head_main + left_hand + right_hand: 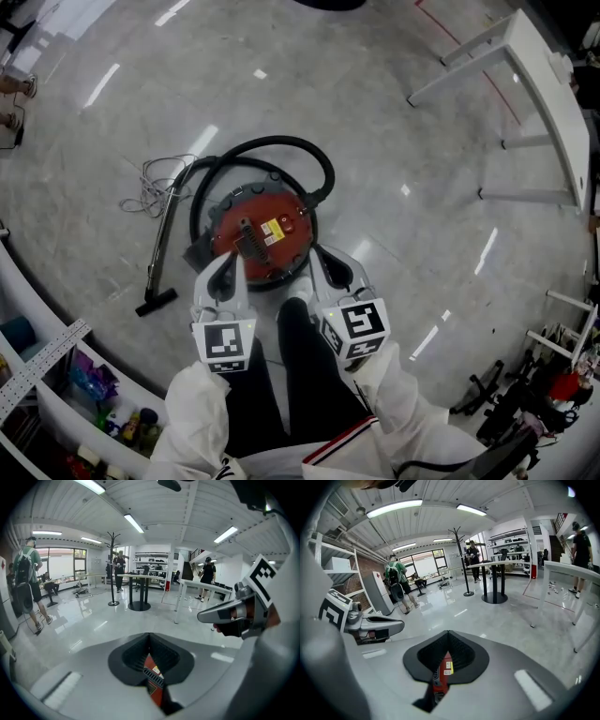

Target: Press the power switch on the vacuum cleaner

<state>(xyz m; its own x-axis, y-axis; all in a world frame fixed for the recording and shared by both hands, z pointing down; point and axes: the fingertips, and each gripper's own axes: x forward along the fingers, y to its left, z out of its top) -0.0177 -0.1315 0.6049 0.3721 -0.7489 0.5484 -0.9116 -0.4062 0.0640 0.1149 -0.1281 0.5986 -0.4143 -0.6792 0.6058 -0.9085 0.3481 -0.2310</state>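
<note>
A round red vacuum cleaner [267, 234] with a yellow label stands on the glossy floor just ahead of my feet, and its black hose [281, 150] loops behind it. I cannot pick out the power switch on its lid. My left gripper [231, 262] hovers over the cleaner's near left edge, jaws shut and empty. My right gripper [317, 255] hangs at the near right edge, also shut and empty. Each gripper view looks level across the room; a sliver of the red vacuum cleaner [153, 680] [442, 671] shows through the slit below the closed tips [150, 634] [448, 632].
The wand and floor nozzle [157, 267] lie to the left beside a loose pale cord [155, 187]. White tables [548, 94] stand at the far right, shelves [56, 366] at the near left, dark gear [525, 394] at the near right. People [26, 583] walk farther off.
</note>
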